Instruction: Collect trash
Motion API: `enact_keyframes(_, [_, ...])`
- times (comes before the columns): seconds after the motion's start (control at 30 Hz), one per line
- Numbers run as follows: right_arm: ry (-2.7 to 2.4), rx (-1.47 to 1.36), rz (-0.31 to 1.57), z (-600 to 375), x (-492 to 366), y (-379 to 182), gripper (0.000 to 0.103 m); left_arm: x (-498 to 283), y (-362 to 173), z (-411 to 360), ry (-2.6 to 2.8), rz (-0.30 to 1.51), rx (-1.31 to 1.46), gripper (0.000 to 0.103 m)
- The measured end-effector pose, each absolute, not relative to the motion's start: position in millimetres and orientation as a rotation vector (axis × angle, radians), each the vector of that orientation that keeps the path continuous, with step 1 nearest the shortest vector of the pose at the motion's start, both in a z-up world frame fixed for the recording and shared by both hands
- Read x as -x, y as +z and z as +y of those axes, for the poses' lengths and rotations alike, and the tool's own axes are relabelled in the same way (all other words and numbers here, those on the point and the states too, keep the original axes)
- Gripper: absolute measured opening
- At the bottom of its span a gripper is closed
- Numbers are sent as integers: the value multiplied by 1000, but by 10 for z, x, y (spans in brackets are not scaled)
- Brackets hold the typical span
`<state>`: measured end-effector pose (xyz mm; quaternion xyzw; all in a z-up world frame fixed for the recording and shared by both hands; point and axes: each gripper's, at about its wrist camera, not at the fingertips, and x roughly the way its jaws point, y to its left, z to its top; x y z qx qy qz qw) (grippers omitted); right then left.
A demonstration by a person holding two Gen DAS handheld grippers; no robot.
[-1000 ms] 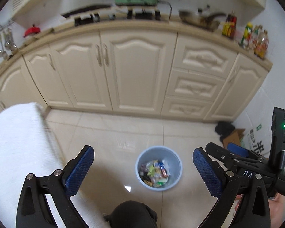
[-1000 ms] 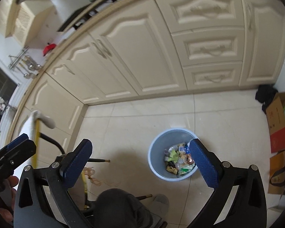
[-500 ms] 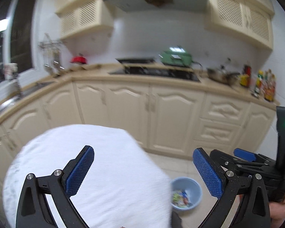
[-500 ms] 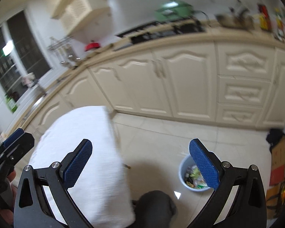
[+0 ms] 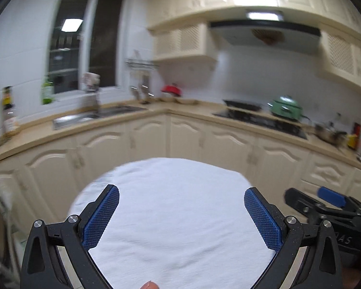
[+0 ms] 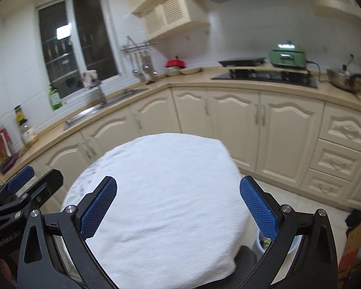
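Note:
My left gripper (image 5: 181, 213) is open and empty above a round table covered with a white cloth (image 5: 180, 202). My right gripper (image 6: 178, 204) is open and empty over the same cloth (image 6: 166, 180). The blue trash bin (image 6: 262, 243) with wrappers inside shows only as a sliver on the floor past the table's right edge, behind my right finger. No loose trash shows on the cloth. Each gripper also shows in the other's view: the right (image 5: 325, 204), the left (image 6: 21, 185).
Cream kitchen cabinets (image 6: 264, 130) run along the wall behind the table, with a sink (image 6: 101, 110), a hob (image 6: 264, 74) and a green appliance (image 6: 287, 57) on the counter. Cardboard boxes (image 6: 353, 243) stand on the floor at the right.
Both views have swung up from the floor and the bin to the tabletop and the kitchen wall. The white cloth now fills the space between both pairs of fingers. Both grippers stay open.

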<state>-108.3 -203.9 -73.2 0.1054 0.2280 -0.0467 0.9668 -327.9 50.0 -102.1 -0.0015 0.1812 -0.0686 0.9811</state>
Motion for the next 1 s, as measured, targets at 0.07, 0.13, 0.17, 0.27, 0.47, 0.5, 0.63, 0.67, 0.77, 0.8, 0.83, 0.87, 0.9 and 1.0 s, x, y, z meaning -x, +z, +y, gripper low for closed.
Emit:
enact_keyframes(0.07, [-95, -181, 447, -1891, 1161, -710, 103, 3546, -1024, 538, -112, 346, -1, 102])
enact_keyframes(0.13, [-86, -151, 430, -1752, 1281, -689, 103, 3880, -1023, 569, -96, 330, -2, 102])
enact_keyframes(0.17, [-86, -142, 426, -1721, 1323, -681, 103, 3987, -1028, 560, -92, 325, -4, 102])
enact_keyframes(0.27, [-96, -114, 408, -1575, 1474, -633, 103, 4336, -1034, 553, -75, 313, -21, 102])
enact_keyframes(0.47, [-107, -80, 368, -1391, 1691, -562, 103, 4752, -994, 578, -63, 315, -14, 102])
enact_keyframes(0.5, [-102, -74, 365, -1359, 1718, -559, 103, 4750, -968, 600, -65, 315, -10, 102])
enact_keyframes(0.63, [-90, -53, 350, -1262, 1779, -539, 103, 4947, -896, 697, -65, 309, -7, 102])
enact_keyframes(0.67, [-84, -54, 349, -1255, 1786, -537, 103, 4981, -880, 713, -63, 308, -7, 102])
enact_keyframes(0.77, [-73, -56, 342, -1233, 1792, -536, 103, 5052, -837, 759, -49, 311, -7, 102])
enact_keyframes(0.8, [-70, -57, 343, -1223, 1785, -538, 103, 4983, -818, 756, -47, 312, -8, 102])
enact_keyframes(0.83, [-66, -57, 344, -1213, 1776, -540, 103, 4969, -806, 745, -43, 314, -10, 102])
enact_keyframes(0.87, [-64, -57, 344, -1205, 1780, -545, 103, 4974, -794, 738, -36, 316, -11, 102])
enact_keyframes(0.9, [-63, -56, 345, -1196, 1780, -551, 103, 4941, -774, 717, -29, 313, -13, 102])
enact_keyframes(1.0, [-58, -58, 347, -1185, 1775, -557, 103, 4863, -733, 696, -35, 315, -7, 102])
